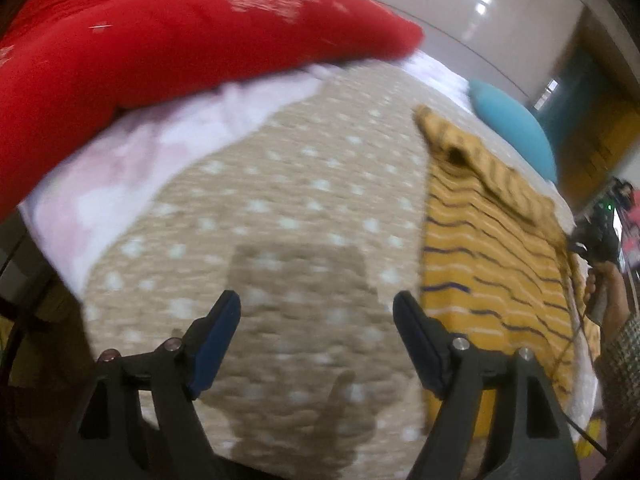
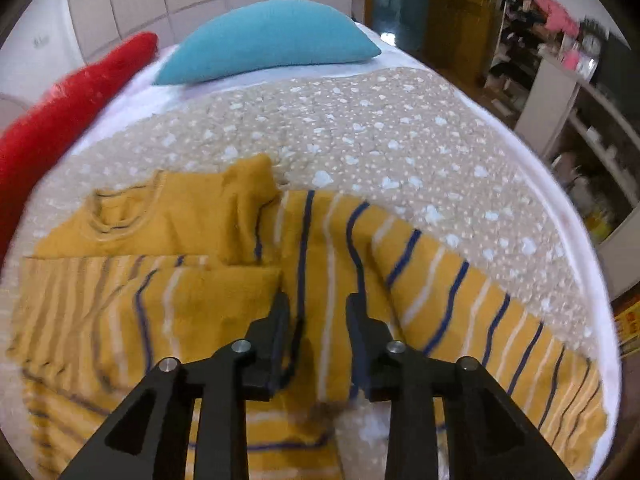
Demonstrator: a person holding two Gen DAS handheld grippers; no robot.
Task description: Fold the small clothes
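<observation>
Red cushion (image 1: 160,40) fills the upper left of my left wrist view, lying over a pale pink sheet (image 1: 132,168), and below it the beige spotted bedspread (image 1: 304,184) takes up the middle. My left gripper (image 1: 316,312) hangs over that bare spread at the bottom centre with its blue-padded fingers (image 1: 216,340) spread wide and nothing between them. To its right, the yellow striped sweater (image 1: 492,248) lies flat down the right side of the frame, with a teal pillow (image 1: 516,128) beyond it at the upper right and my other hand (image 1: 608,300) at the far right edge. In my right wrist view the red cushion sits at the left edge, the teal pillow at the top centre, and the sweater spreads across the lower half, one sleeve folded over the body. My right gripper (image 2: 318,312) hovers above the sweater's middle, fingers parted with a narrow gap, clamping nothing. Shelves (image 2: 576,92) blur at the upper right.
</observation>
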